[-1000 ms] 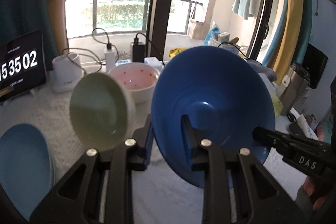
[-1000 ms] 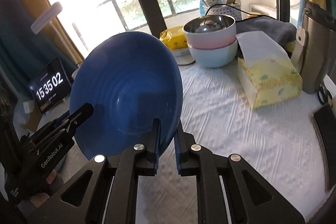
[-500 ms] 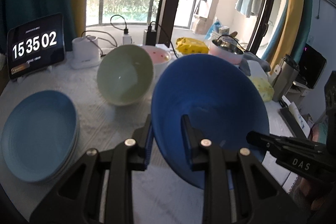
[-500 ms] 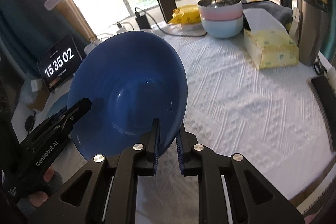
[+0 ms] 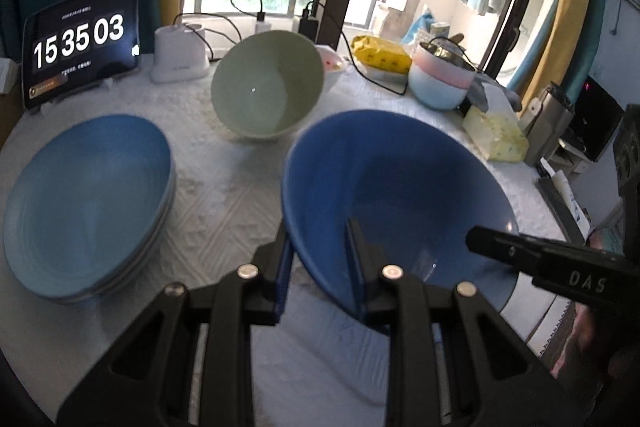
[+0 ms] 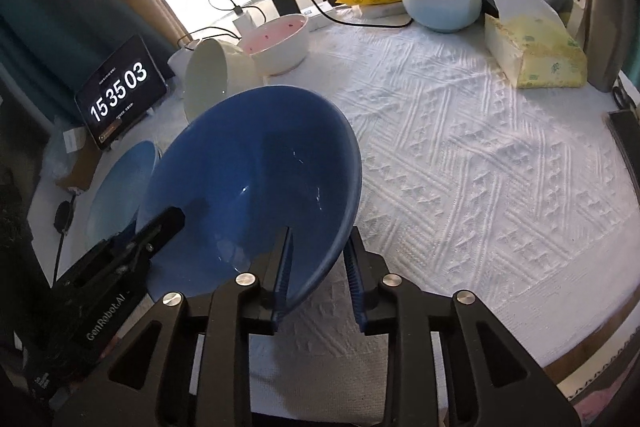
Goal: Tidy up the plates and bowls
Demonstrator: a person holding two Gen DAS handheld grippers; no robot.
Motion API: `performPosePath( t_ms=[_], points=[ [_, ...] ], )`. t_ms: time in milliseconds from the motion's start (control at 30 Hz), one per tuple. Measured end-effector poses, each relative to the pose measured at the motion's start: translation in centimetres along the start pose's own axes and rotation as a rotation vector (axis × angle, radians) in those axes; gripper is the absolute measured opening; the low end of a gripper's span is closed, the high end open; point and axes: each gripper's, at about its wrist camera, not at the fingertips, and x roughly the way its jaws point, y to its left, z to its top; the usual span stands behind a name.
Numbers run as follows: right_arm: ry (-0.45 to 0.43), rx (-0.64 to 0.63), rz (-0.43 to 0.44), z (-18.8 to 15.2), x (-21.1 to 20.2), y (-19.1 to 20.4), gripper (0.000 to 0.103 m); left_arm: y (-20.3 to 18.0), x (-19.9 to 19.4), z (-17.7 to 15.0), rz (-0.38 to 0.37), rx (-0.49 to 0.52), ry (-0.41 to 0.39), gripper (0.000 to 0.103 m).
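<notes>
Blue bowl [image 5: 392, 187] is clamped at its rim by the left gripper [image 5: 320, 267]; the right gripper [image 6: 318, 267] jaws are opening around the opposite rim.

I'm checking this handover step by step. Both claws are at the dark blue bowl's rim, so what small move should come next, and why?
Probably draw the right claw back off the rim. Its jaws are opening, with a gap beside the blue bowl, while the left claw clamps the opposite rim and can carry it alone toward the plates.
</notes>
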Motion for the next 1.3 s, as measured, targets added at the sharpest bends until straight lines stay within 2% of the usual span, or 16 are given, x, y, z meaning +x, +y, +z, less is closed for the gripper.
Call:
performPosePath(
  t_ms=[200,367,433,533,633,667,700,967,1300],
  points=[
    [0.006,-0.007,-0.025,0.6,0.2,0.3,0.03,0.6,-0.1,0.6,-0.031,-0.029,0.047,0.027],
    [-0.028,-0.028,-0.052,1.2,-0.5,0.1,0.046,1.5,-0.8,1.1,-0.019,-0.04,0.041,0.027],
    [-0.048,-0.038,-0.064,1.5,-0.8,0.1,0.049,2.0,-1.3,1.4,-0.014,-0.052,0.032,0.028],
    [-0.087,-0.052,-0.085,2.2,-1.5,0.2,0.05,2.6,-2.1,2.0,-0.006,-0.055,0.013,0.028],
    [-0.118,-0.081,-0.078,3.1,-2.2,1.0,0.05,3.2,-2.9,2.9,0.006,-0.054,-0.021,0.038],
    [-0.125,-0.091,-0.075,3.5,-2.3,1.3,0.05,3.4,-3.0,3.2,0.011,-0.056,-0.03,0.044],
    [-0.132,-0.102,-0.072,3.8,-2.4,1.6,0.05,3.7,-3.3,3.7,0.015,-0.058,-0.047,0.045],
    [-0.164,-0.18,-0.055,6.8,-1.9,4.7,0.05,5.8,-4.1,6.9,0.061,-0.057,-0.112,0.046],
    [-0.145,-0.23,-0.043,9.9,0.5,7.1,0.05,8.3,-2.4,10.3,0.075,-0.061,-0.14,0.046]
  ],
)
